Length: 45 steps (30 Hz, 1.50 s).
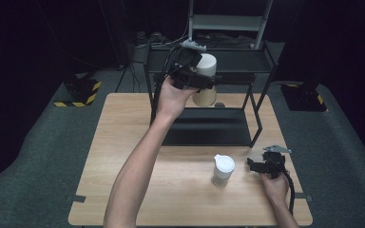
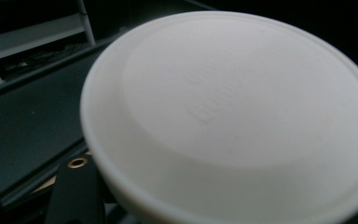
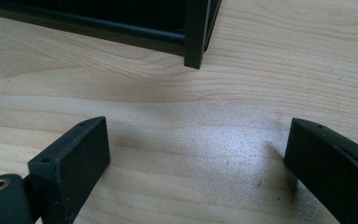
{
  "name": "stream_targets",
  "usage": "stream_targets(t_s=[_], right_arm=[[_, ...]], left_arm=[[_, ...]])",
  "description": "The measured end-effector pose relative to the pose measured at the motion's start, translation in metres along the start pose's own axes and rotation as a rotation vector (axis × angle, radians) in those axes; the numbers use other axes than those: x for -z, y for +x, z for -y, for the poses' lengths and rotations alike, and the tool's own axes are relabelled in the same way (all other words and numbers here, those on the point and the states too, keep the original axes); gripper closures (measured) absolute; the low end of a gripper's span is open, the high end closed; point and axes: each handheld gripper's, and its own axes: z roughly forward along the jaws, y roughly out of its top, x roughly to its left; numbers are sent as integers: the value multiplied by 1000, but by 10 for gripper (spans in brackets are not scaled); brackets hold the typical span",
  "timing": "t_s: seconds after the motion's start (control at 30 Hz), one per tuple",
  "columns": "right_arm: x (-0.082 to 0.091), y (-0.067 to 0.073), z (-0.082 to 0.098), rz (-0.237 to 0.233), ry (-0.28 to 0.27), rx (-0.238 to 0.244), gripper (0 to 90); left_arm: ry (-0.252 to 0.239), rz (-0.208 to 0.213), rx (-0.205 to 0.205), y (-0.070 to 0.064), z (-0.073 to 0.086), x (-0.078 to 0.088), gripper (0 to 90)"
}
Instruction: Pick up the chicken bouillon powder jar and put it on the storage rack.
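Observation:
My left gripper (image 1: 205,81) is shut on a jar (image 1: 207,65) with a white lid and a tan body, held upright in the air in front of the black rack's top shelf (image 1: 237,61). In the left gripper view the jar's white lid (image 2: 242,112) looms close, with one black finger (image 2: 77,196) beside it at the lower left. A second white-lidded jar (image 1: 223,170) stands on the table. My right gripper (image 1: 254,165) rests low to the right of that jar, its jaws wide open over bare wood (image 3: 196,163), apart from the jar.
The black two-tier rack (image 1: 209,126) stands at the back middle of the wooden table (image 1: 123,156); one of its front legs (image 3: 196,32) is just ahead of my right gripper. A grey metal stand (image 1: 228,21) sits behind the rack. Dark floor surrounds the table.

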Motion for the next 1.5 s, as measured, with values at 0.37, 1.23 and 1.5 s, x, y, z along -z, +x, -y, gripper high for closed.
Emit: stream_targets(t_s=[0.37,1.23,1.5], right_arm=[[0,0,0,0,2,1,59],[0,-1,0,-6,-2,8,70],[0,-1,0,-5,-1,9,70]], left_arm=[[-18,-116,40,1,-32,-1,352],[18,-370,133,15,-60,-52,353],[32,-387,153,22,-58,-59,352]])
